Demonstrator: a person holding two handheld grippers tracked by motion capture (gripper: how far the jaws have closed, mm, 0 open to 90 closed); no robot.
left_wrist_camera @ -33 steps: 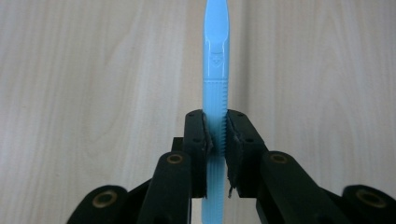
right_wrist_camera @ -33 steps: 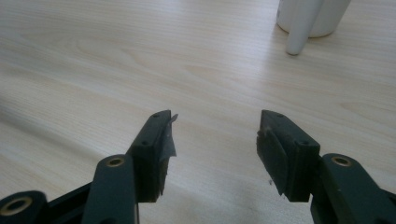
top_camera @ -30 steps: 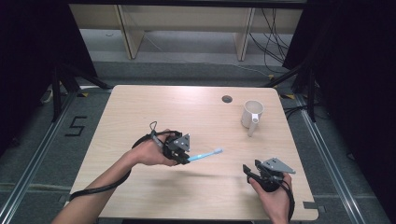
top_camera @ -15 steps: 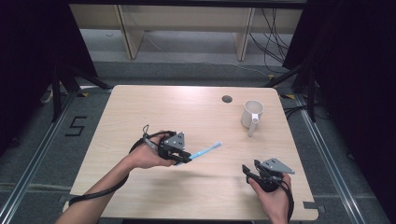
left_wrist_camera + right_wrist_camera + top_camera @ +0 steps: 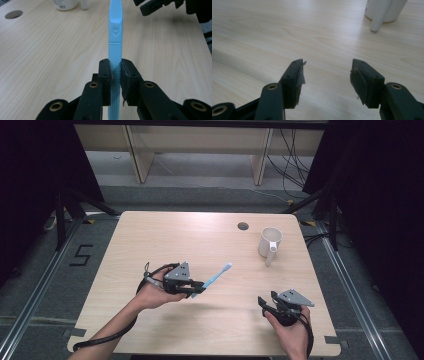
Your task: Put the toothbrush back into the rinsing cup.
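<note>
**High view: a blue toothbrush held over a wooden table**

High view first, starting at the left. On the grey floor left of the table (image 5: 150,235) there is a painted number 5 (image 5: 80,255). That is the one bit of writing that can be read.

Next comes the person's left hand (image 5: 150,292), low and left of the middle of the table. It holds the left gripper (image 5: 197,287), which has a grey plate on top. Its black jaws are pressed tight on a light blue toothbrush (image 5: 212,279). The toothbrush sticks out to the right and toward the far side, and its head is the farthest part. It sits above the wood, a bit left of the middle of the table.

In the left gripper view the toothbrush (image 5: 115,37) stands straight up between the two pads, and both pads touch its ribbed handle. A small raised mark is stamped on the handle, but it is too small to read.

Farther right, near the far edge, there is a round hole (image 5: 243,226) in the table top. Just right of it stands a white mug (image 5: 270,242) with its handle pointing to the near side.

Last, at the near right corner, the right hand (image 5: 290,332) holds the right gripper (image 5: 265,302). In the right gripper view its jaws are spread wide with bare wood between them. The white mug (image 5: 384,11) is far off at the top right.
</note>
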